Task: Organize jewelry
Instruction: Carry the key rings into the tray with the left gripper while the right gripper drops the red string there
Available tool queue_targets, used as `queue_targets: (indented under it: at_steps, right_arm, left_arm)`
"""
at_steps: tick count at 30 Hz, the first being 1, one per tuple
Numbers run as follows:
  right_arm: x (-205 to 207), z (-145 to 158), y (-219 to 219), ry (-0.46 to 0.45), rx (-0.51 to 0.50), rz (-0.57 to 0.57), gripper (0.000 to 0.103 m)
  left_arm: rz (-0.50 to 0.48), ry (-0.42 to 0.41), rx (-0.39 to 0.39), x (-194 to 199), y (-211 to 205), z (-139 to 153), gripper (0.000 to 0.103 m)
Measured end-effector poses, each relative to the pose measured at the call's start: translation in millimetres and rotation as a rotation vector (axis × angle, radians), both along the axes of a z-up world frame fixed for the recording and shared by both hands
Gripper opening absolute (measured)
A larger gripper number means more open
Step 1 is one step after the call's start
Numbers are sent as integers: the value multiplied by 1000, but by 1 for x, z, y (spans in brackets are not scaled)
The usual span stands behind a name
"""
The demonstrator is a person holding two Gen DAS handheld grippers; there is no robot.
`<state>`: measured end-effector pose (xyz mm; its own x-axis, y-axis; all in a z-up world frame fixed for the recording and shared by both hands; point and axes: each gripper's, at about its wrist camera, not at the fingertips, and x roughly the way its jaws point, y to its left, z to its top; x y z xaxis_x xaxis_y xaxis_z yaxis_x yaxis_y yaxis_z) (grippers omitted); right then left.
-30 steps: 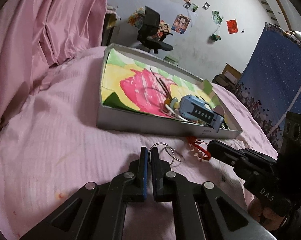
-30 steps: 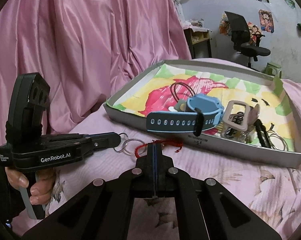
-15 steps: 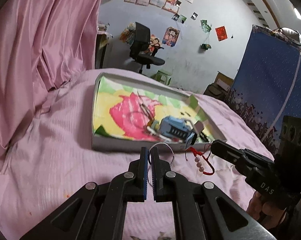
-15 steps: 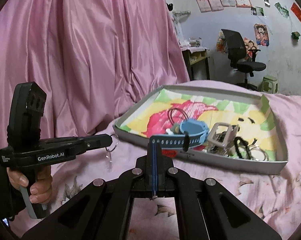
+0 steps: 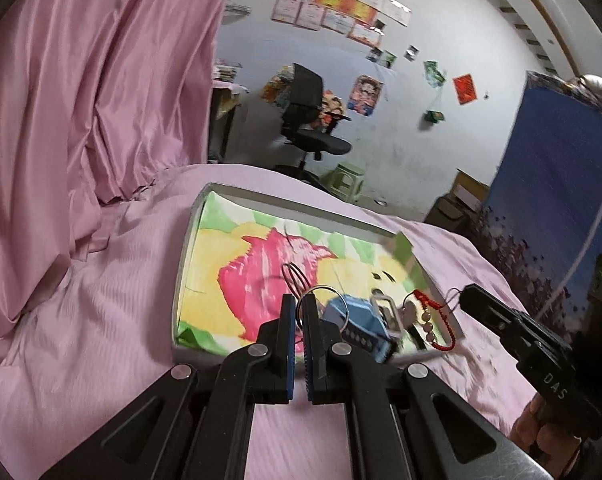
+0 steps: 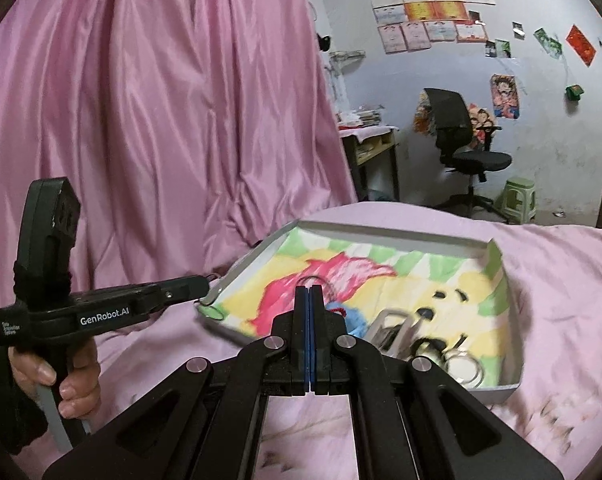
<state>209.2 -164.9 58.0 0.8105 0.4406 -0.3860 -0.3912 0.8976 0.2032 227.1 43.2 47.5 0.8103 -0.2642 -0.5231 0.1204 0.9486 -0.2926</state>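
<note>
My left gripper [image 5: 297, 305] is shut on a silver key ring [image 5: 328, 307] and holds it above the near edge of the grey tray [image 5: 237, 354], whose floor is a pink, yellow and green picture. My right gripper [image 6: 309, 295] is shut on a red beaded bracelet [image 5: 432, 324], which hangs from its tip over the tray's right side. Only a bit of its red cord [image 6: 338, 311] shows in the right wrist view. In the tray lie a blue watch [image 5: 363, 326], a silver carabiner [image 6: 393, 326], key rings [image 6: 463, 366] and a dark hair tie [image 5: 295, 278].
The tray [image 6: 385, 229] rests on a pink bedsheet [image 5: 81, 320]. A pink curtain [image 6: 161, 120] hangs to the left. An office chair [image 6: 461, 148], a green stool [image 6: 519, 196] and a blue panel [image 5: 549, 184] stand beyond the bed.
Both grippers have risen from the sheet and moved forward over the tray, the left carrying the key ring and the right carrying the red bracelet, which lay on the sheet before.
</note>
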Motion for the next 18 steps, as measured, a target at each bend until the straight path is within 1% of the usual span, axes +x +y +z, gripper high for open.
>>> queue_targets:
  at_steps: [3,7,13,18]
  right_arm:
    - [11,-2,-2,9,6,-27,1]
    - [26,-13,-4,39,7,-49,1]
    - [34,-37,-4,96,22,-46,1]
    - [36,-49,-5,132,28,-47,1]
  left_arm:
    - [28,3,6,10,-3,-6,4]
    - [37,15,33,18,-10,-16,4]
    - [19,61,46,27,-17,-31,4]
    - [5,116,56,32,-20,-40,4]
